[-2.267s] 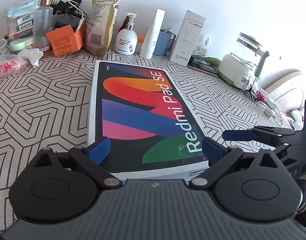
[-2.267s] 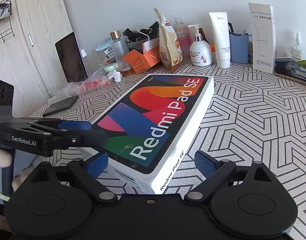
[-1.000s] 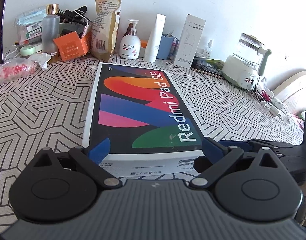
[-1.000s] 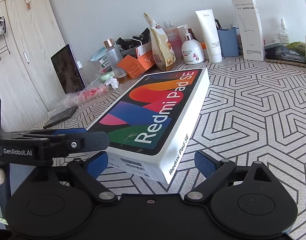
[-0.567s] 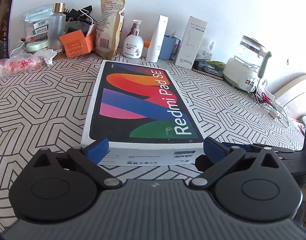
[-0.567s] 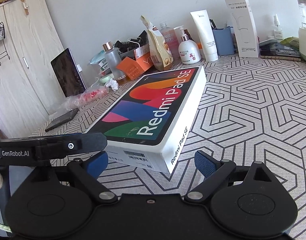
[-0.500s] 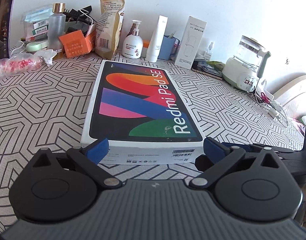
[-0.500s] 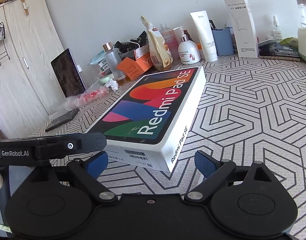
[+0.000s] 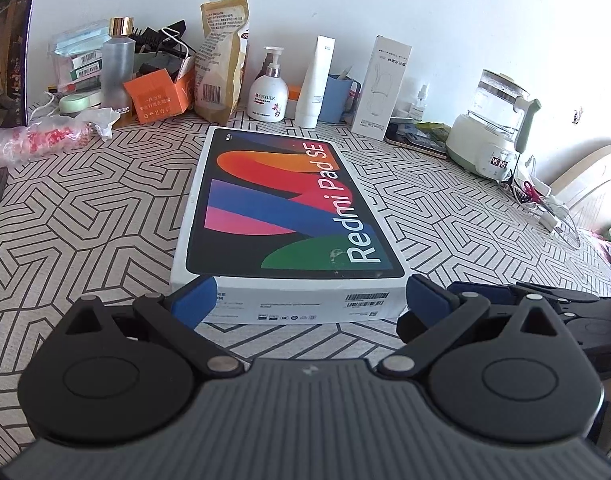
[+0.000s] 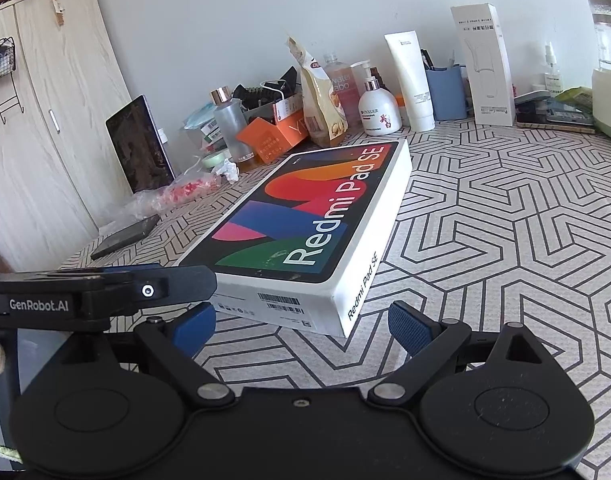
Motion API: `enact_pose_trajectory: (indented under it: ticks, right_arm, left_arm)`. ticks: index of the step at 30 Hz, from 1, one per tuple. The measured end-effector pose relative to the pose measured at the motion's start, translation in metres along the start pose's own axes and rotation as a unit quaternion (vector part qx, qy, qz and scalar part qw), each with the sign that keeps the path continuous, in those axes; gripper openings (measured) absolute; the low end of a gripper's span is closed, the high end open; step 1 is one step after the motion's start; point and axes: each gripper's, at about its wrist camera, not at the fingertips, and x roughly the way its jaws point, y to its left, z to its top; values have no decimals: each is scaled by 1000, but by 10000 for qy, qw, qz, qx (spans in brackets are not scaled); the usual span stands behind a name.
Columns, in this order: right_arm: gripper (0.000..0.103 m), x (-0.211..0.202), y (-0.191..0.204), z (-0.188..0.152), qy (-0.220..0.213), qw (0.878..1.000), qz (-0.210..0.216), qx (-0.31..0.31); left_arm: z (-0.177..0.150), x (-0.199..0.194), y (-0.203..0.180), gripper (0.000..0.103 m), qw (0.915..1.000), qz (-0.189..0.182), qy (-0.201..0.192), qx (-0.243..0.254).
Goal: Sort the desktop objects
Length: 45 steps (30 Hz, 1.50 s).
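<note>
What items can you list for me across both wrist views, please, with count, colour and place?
Tablet box: one, white with a multicoloured lid, flat mid-table.
Pump bottle: one, white, by the back wall.
Tube: one, white, right of the pump bottle.
Tall carton: one, white, standing at the back.
Orange box: one, back left.
Kettle: one, pale green, far right.
Left gripper: black, blue pads, open before the tablet box.
Right gripper: black, blue pads, open.

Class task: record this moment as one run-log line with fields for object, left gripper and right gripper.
object: flat white Redmi Pad SE box lying on patterned tabletop | left gripper: jaws open, nothing held | right gripper: jaws open, nothing held
</note>
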Motion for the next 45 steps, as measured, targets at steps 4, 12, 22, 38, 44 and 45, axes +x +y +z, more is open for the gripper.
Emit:
enact_pose_trajectory:
  ticks: [4,12,22,38,44,45]
  right_arm:
    - [96,-1,0,0,3,10000,-29,-13]
    - [96,1,-1,-3,22,9999,-125,-16]
    - [96,4,-4,-7,41,9998,-181,41]
    - [96,5,-8,-9,61,9995,-299,51]
    - [96,5,-7,-10,64,9995,-317,36]
    - [96,4,-7,-11,62,9994,-326,28]
  left_arm:
    - [0,0,-3,103,10000,-8,24,31]
    - [-2,3,-5,103,10000,21,57,31]
    - [-6,-9,-4,103,9992,-147,-231,-288]
    - [-15,-8,-20,103,9984,175,-444,292]
    - [-16,-10,-26,103,9978,329,-458,341]
    - [-16,-10,-26,103,9978,364,-443,341]
